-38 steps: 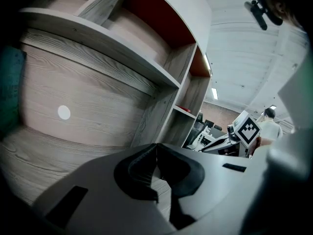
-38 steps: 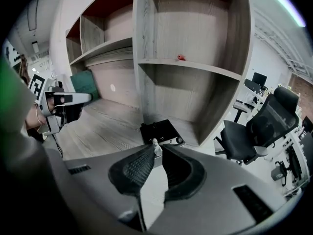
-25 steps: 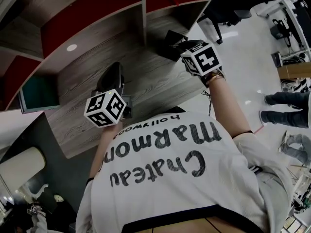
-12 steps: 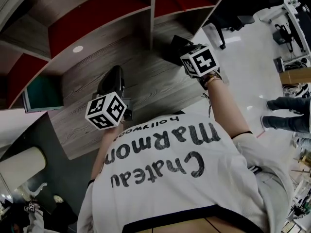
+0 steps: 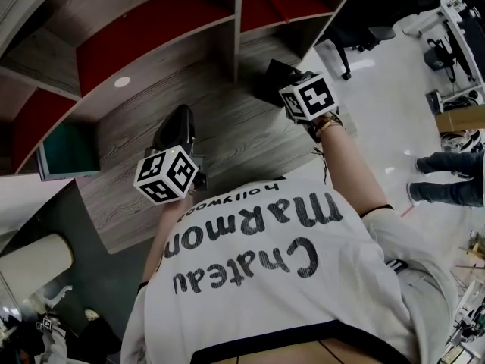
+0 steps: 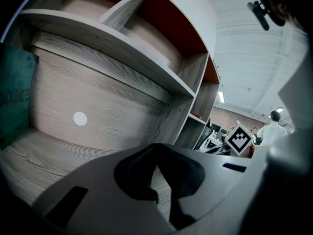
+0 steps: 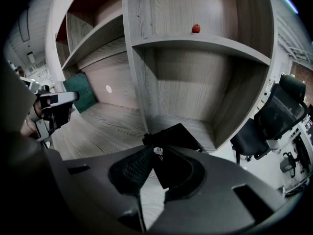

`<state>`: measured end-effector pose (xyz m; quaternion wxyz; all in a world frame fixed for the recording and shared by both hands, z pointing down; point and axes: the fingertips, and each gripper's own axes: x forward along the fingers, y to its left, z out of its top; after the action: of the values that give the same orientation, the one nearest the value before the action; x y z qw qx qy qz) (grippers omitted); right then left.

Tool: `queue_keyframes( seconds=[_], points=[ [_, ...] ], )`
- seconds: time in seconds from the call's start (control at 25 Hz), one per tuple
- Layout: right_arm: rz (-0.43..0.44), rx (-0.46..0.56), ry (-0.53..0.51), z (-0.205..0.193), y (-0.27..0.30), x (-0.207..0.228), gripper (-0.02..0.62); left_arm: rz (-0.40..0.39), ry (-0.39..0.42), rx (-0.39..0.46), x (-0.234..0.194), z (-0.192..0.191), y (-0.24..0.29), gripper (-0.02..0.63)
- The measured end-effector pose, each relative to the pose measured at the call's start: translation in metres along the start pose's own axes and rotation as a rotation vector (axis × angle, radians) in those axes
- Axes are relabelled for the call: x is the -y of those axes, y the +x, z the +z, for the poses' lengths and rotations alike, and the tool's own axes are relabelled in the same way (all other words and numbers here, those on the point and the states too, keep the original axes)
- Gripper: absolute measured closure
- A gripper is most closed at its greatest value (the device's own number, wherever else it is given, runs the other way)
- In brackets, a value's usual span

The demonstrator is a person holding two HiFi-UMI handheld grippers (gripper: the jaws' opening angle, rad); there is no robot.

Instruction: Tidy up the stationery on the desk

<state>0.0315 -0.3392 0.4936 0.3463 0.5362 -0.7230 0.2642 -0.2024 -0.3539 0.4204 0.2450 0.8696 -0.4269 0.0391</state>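
A flat black notebook (image 7: 172, 133) lies on the floor of the right-hand shelf compartment, one corner pointing at me; it also shows as the dark notebook (image 5: 267, 80) in the head view. My right gripper (image 7: 152, 153) is shut on that near corner. Its jaws have just been opening slightly, with the corner still between them. The right gripper (image 5: 284, 76) reaches in at the desk's right end. My left gripper (image 6: 156, 151) hovers over the bare wooden desk (image 6: 58, 153), tips together, holding nothing. The left gripper (image 5: 180, 114) is left of the right one.
A green book (image 5: 68, 149) leans at the desk's left end. The shelf divider (image 7: 137, 67) stands left of the notebook. A small red thing (image 7: 195, 28) sits on the shelf above. A black office chair (image 7: 274, 116) stands right of the desk, and a person's legs (image 5: 447, 169) show further right.
Almost nothing differs. The head view has shifted a little; both grippers stay where they were, and the notebook stays at the right gripper's tips.
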Motion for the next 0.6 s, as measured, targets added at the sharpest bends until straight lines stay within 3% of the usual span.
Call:
queue_keyframes(
  seconds=[0.24, 0.48, 0.6],
  points=[
    [-0.047, 0.108, 0.023, 0.024, -0.022, 0.01, 0.52, -0.004, 0.0, 0.01, 0.0, 0.005, -0.001, 0.589],
    [-0.101, 0.369, 0.108, 0.086, -0.078, 0.031, 0.501, -0.006, -0.006, 0.018, -0.004, 0.007, -0.004, 0.589],
    [-0.107, 0.47, 0.117, 0.115, -0.1, 0.036, 0.462, -0.001, -0.012, 0.022, -0.006, 0.007, -0.006, 0.589]
  ],
)
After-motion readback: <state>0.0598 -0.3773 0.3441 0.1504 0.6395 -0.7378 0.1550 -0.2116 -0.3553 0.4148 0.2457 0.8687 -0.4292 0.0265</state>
